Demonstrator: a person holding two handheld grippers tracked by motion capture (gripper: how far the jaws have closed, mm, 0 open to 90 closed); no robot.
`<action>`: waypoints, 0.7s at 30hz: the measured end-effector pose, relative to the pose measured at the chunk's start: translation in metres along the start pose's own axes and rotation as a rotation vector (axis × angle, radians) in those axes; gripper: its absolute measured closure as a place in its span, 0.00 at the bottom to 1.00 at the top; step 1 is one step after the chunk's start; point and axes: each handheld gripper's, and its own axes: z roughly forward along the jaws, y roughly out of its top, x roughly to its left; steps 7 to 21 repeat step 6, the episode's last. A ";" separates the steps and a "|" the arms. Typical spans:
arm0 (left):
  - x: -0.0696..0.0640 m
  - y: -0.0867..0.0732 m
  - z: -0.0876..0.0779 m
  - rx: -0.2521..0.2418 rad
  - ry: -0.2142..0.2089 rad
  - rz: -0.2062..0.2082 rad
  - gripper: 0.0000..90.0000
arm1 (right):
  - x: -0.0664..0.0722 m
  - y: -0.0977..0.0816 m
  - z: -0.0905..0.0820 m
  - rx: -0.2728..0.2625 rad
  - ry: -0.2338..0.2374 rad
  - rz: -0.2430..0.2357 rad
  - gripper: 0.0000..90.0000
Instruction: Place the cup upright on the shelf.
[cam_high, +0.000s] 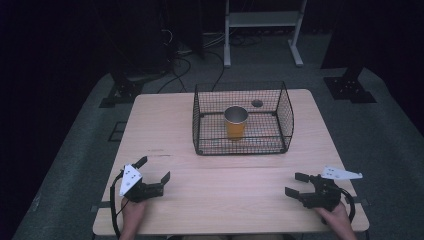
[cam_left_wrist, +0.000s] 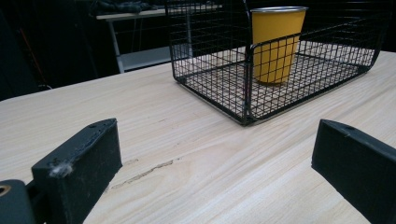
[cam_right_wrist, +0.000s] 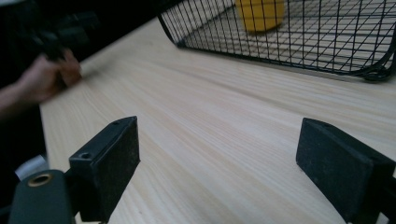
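**Start position: cup not yet approached**

Fingers of the left gripper (cam_high: 154, 169) and right gripper (cam_high: 293, 183) are spread wide, gripping nothing, low over the table (cam_high: 165, 125). The yellow cup (cam_high: 235, 121) stands upright and untouched, metal rim up, inside the black wire basket (cam_high: 285, 112), well apart from both. All handling remains.
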 end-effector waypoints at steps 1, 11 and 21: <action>0.000 0.000 0.000 0.001 0.000 0.000 0.01 | 0.002 -0.006 -0.004 -0.019 0.008 0.011 0.14; 0.000 0.000 0.000 0.002 0.002 0.002 0.01 | 0.003 -0.012 -0.012 -0.065 0.026 0.038 0.14; 0.000 0.000 0.000 0.002 0.002 0.002 0.01 | 0.003 -0.012 -0.012 -0.065 0.026 0.038 0.14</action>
